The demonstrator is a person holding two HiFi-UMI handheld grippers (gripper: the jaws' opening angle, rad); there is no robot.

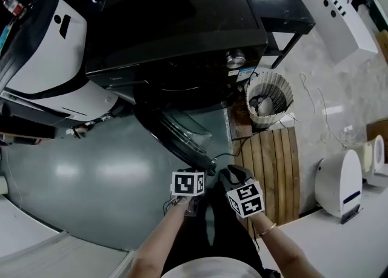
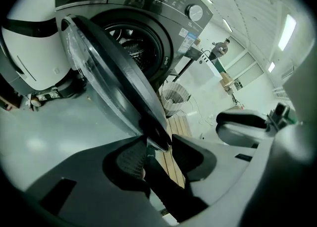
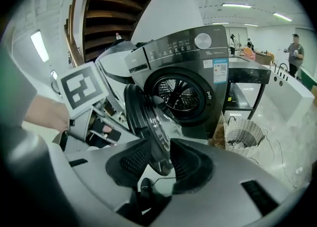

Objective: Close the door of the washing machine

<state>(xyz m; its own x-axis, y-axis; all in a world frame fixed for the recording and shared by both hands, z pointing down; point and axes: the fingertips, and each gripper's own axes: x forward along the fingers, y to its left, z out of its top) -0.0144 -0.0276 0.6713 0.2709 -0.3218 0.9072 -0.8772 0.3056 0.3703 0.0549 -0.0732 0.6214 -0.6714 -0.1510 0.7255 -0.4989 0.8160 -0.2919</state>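
Note:
The dark washing machine (image 1: 176, 22) stands with its round glass door (image 1: 176, 131) swung out toward me, drum (image 3: 176, 92) exposed. My left gripper (image 1: 195, 172) and right gripper (image 1: 225, 176) sit side by side at the door's free edge. In the left gripper view the door (image 2: 109, 67) runs edge-on down into my left gripper (image 2: 156, 154), its tip between the pads with a gap on the right. In the right gripper view the door's rim (image 3: 143, 117) lies between the jaws of my right gripper (image 3: 161, 164). Both grippers look open around the rim.
A white wicker basket (image 1: 268, 98) and a wooden slat mat (image 1: 273, 167) lie right of the machine. A white curved appliance (image 1: 48, 52) stands at its left, a white device (image 1: 339, 183) at the right. A black table (image 1: 285, 3) and a distant person (image 3: 294, 47) are behind.

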